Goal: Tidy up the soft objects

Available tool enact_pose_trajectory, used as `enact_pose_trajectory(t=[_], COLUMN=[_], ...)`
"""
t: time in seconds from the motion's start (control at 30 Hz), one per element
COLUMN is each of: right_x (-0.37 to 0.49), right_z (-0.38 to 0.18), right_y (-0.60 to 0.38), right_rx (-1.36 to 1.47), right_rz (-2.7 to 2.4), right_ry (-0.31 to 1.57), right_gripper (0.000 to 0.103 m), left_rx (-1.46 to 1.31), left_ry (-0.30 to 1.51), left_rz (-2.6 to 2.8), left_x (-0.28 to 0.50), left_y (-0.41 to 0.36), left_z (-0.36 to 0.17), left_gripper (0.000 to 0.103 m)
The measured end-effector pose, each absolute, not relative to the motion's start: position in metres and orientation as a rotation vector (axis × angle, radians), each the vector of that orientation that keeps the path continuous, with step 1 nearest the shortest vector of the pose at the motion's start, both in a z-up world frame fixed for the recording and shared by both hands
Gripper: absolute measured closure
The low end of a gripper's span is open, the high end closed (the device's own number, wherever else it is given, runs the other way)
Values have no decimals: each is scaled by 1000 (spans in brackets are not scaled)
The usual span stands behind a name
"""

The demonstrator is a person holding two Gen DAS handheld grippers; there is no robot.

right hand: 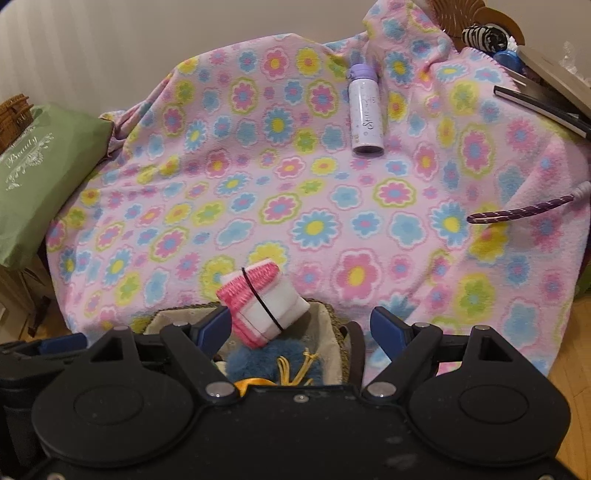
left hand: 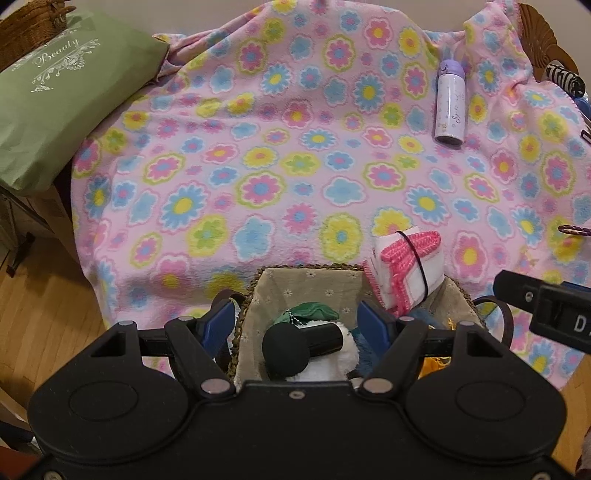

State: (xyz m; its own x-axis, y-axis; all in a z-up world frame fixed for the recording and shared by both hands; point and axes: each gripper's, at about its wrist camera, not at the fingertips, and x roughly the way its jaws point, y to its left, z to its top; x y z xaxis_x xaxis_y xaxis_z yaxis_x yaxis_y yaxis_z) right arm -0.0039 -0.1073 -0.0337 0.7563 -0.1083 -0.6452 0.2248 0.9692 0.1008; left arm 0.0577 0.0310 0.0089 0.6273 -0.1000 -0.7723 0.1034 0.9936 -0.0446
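Note:
A woven basket [left hand: 306, 275] with a beige flowered liner stands at the near edge of the flowered blanket; it also shows in the right wrist view [right hand: 325, 314]. Inside lie a green plush piece [left hand: 310, 312], a white plush [left hand: 343, 354], a black foam-headed object [left hand: 295, 347] and a blue fluffy toy [right hand: 251, 360] with yellow cord. A folded white-and-pink cloth bundle [left hand: 404, 267] bound by a black band leans on the basket's far right rim, also in the right wrist view [right hand: 260, 304]. My left gripper [left hand: 297, 323] is open above the basket. My right gripper [right hand: 301, 326] is open, its left finger beside the bundle.
A pink flowered blanket [left hand: 295, 166] covers the surface. A white-and-purple bottle [left hand: 450, 107] lies at the far right. A green pillow [left hand: 55, 107] sits at the left. A purple cord [right hand: 517, 214], books [right hand: 543, 99] and a striped object [right hand: 480, 35] are at the right. Wooden floor [left hand: 48, 295] lies below.

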Motion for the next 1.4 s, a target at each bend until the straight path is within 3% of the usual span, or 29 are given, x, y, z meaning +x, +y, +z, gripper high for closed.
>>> enact_pose_trajectory(t=[0.87, 1.4], right_x=[-26, -24], right_z=[-49, -52], right_y=[-104, -102], right_rx=[54, 30], right_rz=[-253, -261], right_ry=[709, 756], right_gripper=[19, 19], left_rx=[26, 22], left_ry=[860, 940], left_rz=[-98, -108], left_x=[38, 36], left_y=[29, 30], left_z=[16, 11], left_gripper=[34, 34])
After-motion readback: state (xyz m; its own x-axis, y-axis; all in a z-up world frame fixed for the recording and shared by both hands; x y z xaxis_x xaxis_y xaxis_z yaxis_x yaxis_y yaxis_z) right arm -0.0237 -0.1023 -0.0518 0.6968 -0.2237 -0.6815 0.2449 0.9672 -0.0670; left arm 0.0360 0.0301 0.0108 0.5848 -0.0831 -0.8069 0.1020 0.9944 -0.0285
